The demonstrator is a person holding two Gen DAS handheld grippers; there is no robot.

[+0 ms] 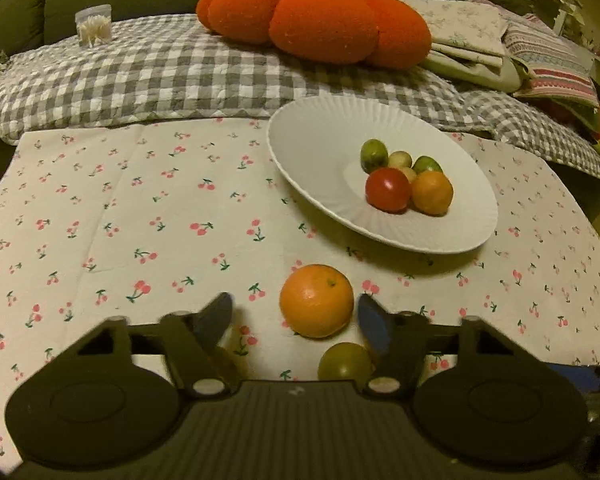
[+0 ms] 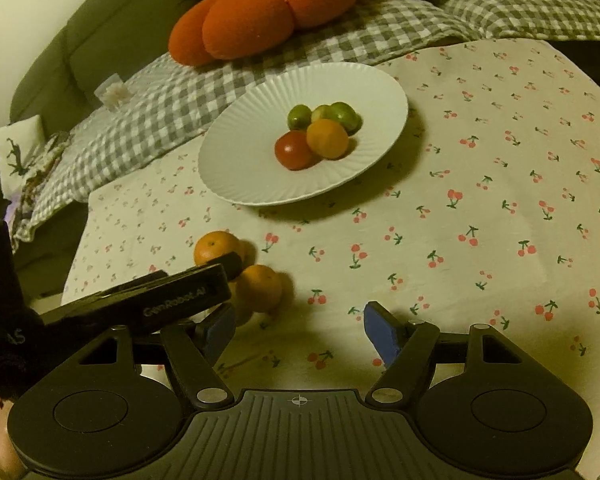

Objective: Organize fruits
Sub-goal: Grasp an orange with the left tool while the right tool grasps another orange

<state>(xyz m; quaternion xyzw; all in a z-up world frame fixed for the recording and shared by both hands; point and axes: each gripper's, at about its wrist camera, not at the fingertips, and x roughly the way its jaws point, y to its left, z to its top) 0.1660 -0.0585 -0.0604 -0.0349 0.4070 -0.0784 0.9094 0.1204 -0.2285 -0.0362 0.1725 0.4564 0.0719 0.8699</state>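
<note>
A white ribbed plate on the cherry-print cloth holds a red tomato, a small orange and several green fruits. An orange lies on the cloth just ahead of my open left gripper, nearer its right finger. A green fruit lies between the fingers by the right one. My right gripper is open and empty above bare cloth. Two oranges lie to its left, beside the left gripper's body.
An orange pumpkin-shaped cushion and a grey checked blanket lie behind the cloth on a green sofa. Folded fabrics are stacked at the back right. A small clear container stands on the blanket.
</note>
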